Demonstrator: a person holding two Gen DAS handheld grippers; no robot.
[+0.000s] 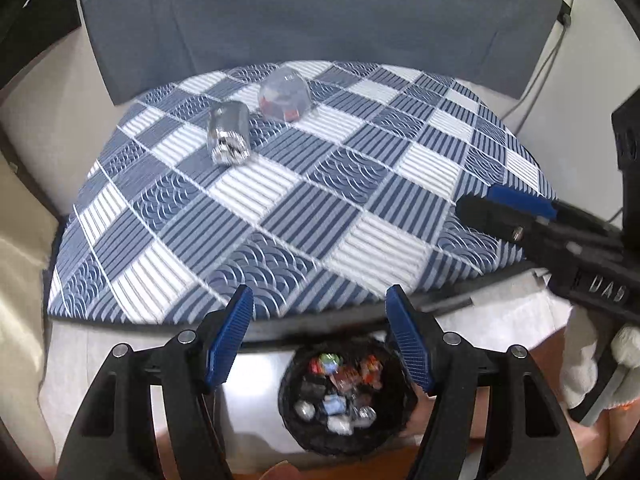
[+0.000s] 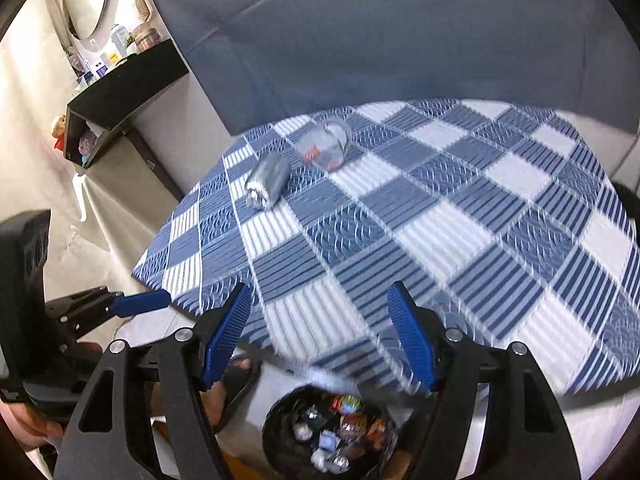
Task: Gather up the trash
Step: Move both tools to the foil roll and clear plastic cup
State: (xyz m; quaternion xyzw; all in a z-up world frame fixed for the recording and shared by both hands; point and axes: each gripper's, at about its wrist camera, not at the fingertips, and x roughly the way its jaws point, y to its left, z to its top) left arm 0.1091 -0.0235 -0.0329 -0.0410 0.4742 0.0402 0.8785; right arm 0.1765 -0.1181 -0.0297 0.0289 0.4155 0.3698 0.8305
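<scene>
Both the left gripper (image 1: 320,336) and right gripper (image 2: 320,336) hung agape and empty over the bin (image 1: 296,432); remaining can (image 1: 228,134) and cup (image 1: 285,95) lay toppled at the table's (image 1: 360,200) far side, likely light, slick, crushable—best pinched across mid-body.

Open right hand-held gripper (image 2: 320,332) above trash bin (image 2: 280,420); two glasses (image 2: 324,148) on tablecloth (image 2: 460,220).

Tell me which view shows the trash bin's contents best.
The left wrist view: the trash bin sits whole between the claw's fingers, wrappers fairly sharp inside. The right wrist view cuts the bin at the bottom edge and motion blur smears it.
</scene>
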